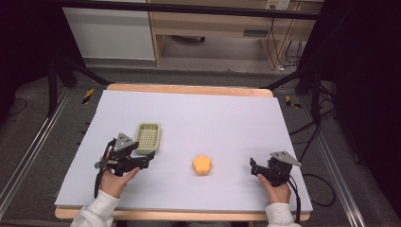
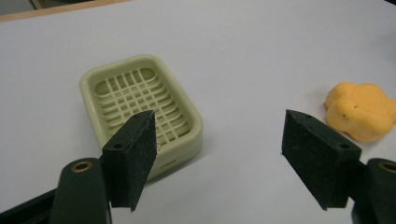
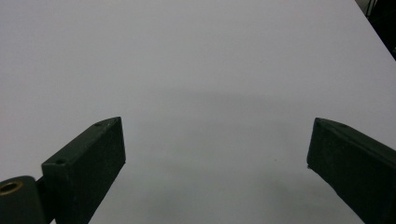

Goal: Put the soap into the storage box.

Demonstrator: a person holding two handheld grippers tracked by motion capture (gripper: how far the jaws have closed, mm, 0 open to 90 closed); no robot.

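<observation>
— Soap dish, pale green, sits left on the white table, just ahead of the left gripper. Held?
— No. Jaws apart, nothing between. Orange flower-shaped piece lies mid-table; right gripper gapes over bare table.

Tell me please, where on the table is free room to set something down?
Free: the whole far half of the table beyond the green soap dish, and the stretch between the orange flower-shaped piece and the right gripper. Crowded: around the left gripper, beside the dish.
</observation>
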